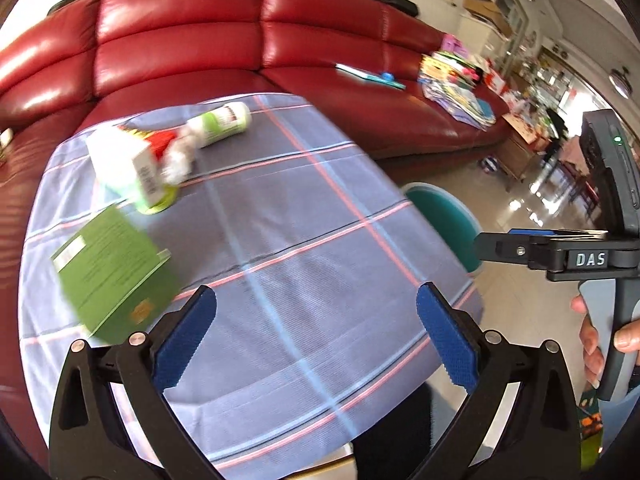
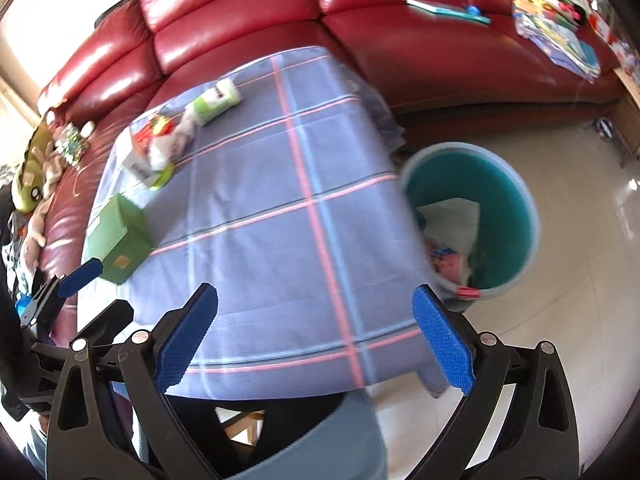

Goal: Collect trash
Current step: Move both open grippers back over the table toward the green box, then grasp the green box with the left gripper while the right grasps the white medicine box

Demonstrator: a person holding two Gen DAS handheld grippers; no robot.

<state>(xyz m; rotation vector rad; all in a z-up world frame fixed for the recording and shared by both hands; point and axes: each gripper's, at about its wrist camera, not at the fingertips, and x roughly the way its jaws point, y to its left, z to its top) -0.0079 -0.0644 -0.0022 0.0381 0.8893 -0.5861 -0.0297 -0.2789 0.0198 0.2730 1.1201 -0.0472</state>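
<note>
Both tongs spread wide, nothing held. Left tongs (image 1: 316,320) hover over the tabletop's (image 1: 304,208) near edge; right tongs (image 2: 314,320) likewise over the near edge, closer to the right corner.

Tabletop has a blue plaid cloth. Trash all along its left side:
- green box (image 1: 116,272) near the left edge, closest to the tongs
- white carton (image 1: 128,164), tilted, further back, resting on a green lid (image 1: 160,204)
- crumpled tissue (image 1: 180,156) touching the carton
- white-green bottle (image 1: 222,120) lying on its side by the far edge

Teal bin (image 2: 516,196) on the floor just beside the tabletop's right edge, with paper and wrappers inside. Red sofa (image 1: 200,36) behind the tabletop, books (image 1: 456,80) piled on its right end. A hand (image 1: 596,340) grips the right tool's handle, seen in the left view. Frames blurry.
</note>
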